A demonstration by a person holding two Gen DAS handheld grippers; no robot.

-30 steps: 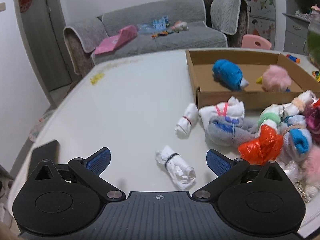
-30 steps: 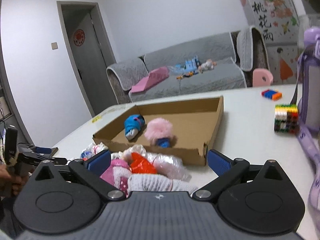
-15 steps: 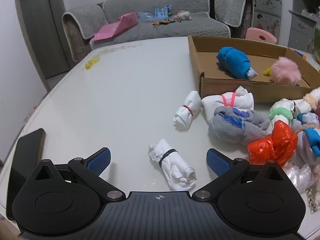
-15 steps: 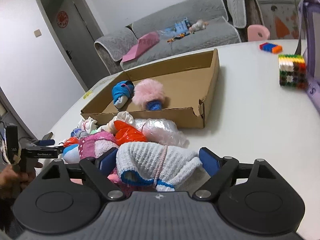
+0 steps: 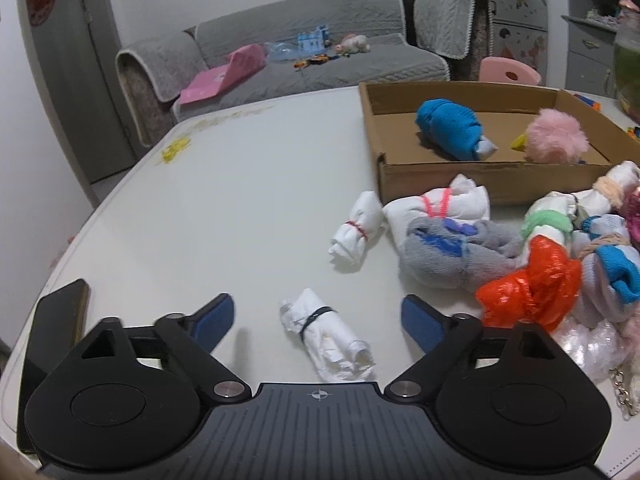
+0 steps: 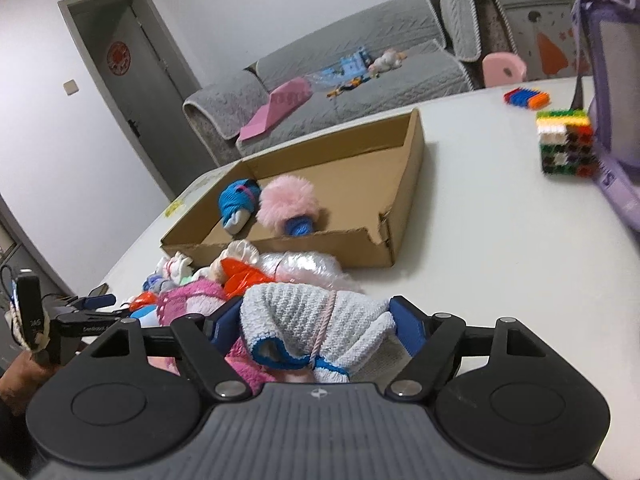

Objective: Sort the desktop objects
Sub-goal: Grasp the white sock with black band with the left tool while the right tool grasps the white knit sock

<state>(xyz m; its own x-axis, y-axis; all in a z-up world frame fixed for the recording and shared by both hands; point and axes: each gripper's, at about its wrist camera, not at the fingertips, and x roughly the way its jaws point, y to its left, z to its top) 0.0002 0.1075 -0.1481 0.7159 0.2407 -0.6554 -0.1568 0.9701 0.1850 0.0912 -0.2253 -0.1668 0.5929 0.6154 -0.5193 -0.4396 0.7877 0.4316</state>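
White knit bundle (image 6: 316, 330) — between right gripper (image 6: 316, 324) jaws

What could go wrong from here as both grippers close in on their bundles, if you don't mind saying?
The right gripper, jaws just closing, squeezes the white knit bundle lying on the pile; the pink bundle beside it could be dragged along. The left gripper, also closing, straddles the white roll, which lies skewed and may twist or slip out.

The purple container (image 6: 612, 92) is cut off at the right edge.
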